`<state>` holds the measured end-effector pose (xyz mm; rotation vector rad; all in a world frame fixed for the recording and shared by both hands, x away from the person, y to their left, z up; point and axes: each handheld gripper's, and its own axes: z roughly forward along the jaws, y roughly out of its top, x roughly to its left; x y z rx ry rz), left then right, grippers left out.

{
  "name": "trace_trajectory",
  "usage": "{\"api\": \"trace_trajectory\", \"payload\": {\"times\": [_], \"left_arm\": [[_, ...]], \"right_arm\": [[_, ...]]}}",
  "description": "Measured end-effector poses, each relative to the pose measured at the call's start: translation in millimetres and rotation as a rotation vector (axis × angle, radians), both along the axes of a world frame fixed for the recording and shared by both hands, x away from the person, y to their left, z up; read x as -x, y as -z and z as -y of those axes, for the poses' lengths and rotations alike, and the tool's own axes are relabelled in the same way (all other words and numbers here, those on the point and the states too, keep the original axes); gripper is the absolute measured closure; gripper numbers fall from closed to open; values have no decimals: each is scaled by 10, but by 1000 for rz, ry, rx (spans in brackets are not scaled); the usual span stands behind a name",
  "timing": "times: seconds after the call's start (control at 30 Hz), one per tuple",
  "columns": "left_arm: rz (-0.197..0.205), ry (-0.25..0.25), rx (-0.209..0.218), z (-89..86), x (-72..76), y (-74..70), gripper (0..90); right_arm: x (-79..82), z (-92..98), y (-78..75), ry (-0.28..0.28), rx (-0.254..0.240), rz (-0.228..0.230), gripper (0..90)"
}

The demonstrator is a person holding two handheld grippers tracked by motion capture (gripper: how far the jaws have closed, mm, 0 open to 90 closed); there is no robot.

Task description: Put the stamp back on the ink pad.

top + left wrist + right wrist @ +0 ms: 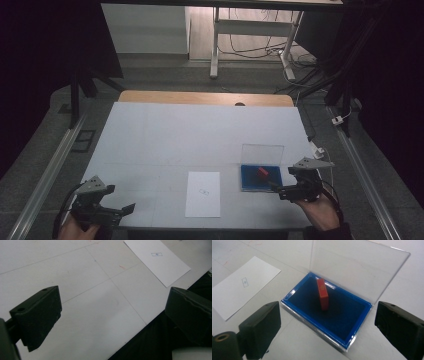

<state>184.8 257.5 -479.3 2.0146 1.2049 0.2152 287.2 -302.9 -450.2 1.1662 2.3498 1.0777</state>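
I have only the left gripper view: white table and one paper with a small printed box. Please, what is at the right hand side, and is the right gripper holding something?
Observer: The right gripper holds nothing; its jaws stand open, apart from everything.
Operator: What is in front of it?
Observer: A blue ink pad case with its clear lid standing open.
Operator: Is something inside the case?
Observer: Yes, a red stamp stands upright on the dark blue pad, leaning a little.
Operator: Where is the case from my paper?
Observer: In the high view the case lies just right of the paper, not touching it.
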Motion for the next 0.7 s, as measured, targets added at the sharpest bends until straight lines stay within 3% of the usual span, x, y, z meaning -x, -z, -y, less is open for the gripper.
{"api": "trace_trajectory", "payload": {"times": [0.27, 0.6, 0.7], "left_arm": [[-1, -3, 1, -2, 1, 0, 11], [4, -3, 2, -2, 7, -1, 11], [4, -2, 2, -4, 8, -2, 10]], "right_arm": [[137, 138, 17, 39, -5, 8, 0], [315, 313, 16, 115, -17, 30, 0], [356, 356, 29, 130, -24, 18, 0]]}}
